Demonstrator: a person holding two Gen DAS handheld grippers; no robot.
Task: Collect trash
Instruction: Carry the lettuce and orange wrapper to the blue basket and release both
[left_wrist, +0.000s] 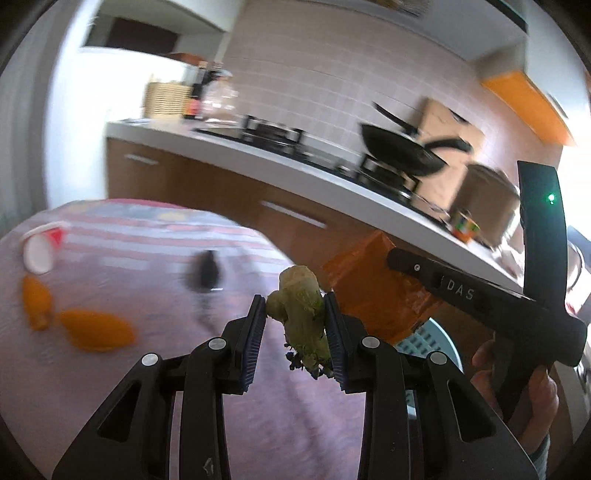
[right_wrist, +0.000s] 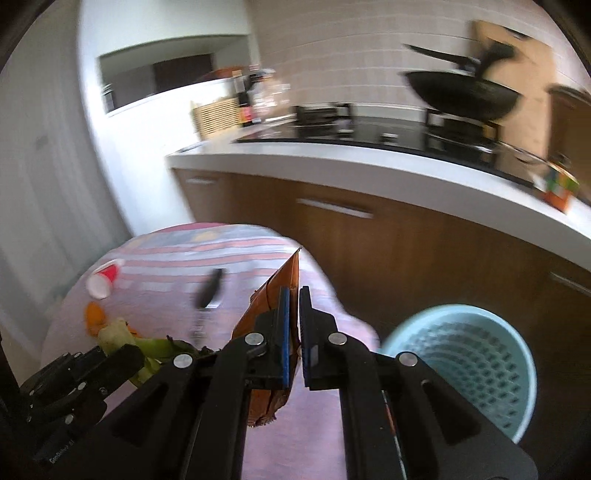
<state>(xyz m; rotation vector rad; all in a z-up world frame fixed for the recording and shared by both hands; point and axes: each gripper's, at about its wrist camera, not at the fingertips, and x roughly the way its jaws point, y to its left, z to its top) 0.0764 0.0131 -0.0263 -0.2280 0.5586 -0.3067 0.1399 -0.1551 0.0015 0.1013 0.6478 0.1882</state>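
Observation:
My left gripper (left_wrist: 294, 325) is shut on a pale green vegetable stump (left_wrist: 301, 314) and holds it above the pink striped table (left_wrist: 147, 369). It also shows in the right wrist view (right_wrist: 122, 338), low on the left. My right gripper (right_wrist: 294, 325) is shut on an orange-brown snack wrapper (right_wrist: 282, 280), lifted over the table's right edge; the wrapper shows in the left wrist view (left_wrist: 373, 291) too. A light blue perforated trash basket (right_wrist: 469, 365) stands on the floor to the right of the table, below and right of my right gripper.
On the table lie a tipped red and white paper cup (left_wrist: 42, 251), orange peels (left_wrist: 96, 328) and a dark knife-like object (left_wrist: 207, 275). Behind runs a white counter (right_wrist: 369, 162) with a stove, a black wok (right_wrist: 465, 94) and brown cabinets.

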